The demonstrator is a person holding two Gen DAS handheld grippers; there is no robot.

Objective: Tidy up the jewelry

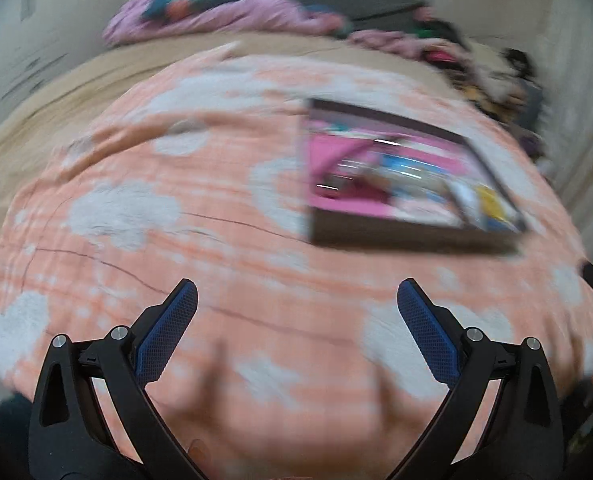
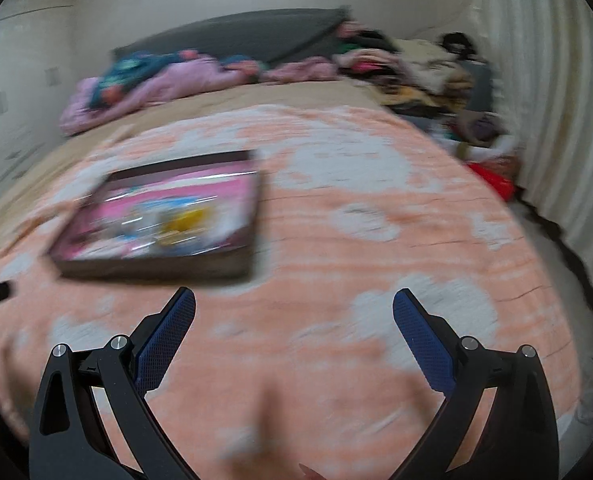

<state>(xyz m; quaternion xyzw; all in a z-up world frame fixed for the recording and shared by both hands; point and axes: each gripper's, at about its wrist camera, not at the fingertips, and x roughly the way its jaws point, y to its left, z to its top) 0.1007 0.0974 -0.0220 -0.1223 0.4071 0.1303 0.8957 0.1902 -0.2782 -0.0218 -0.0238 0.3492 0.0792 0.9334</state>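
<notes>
Jewelry box (image 1: 400,184) sits flat on the bed (image 1: 216,216), with both hand-held grippers empty.

Its inside is pink and holds small colored bits, but both views are too blurry to tell what they are or if they are sorted. So the pictures cannot show how much of the tidying is done or left. The left hand-held gripper (image 1: 296,296) hovers over the peach and white blanket near the box, its 2 blue fingers (image 1: 164,336) spread wide, holding nothing. The right hand-held gripper (image 2: 294,306) is also spread wide with nothing in it, and the box (image 2: 164,220) lies ahead to its left.
</notes>
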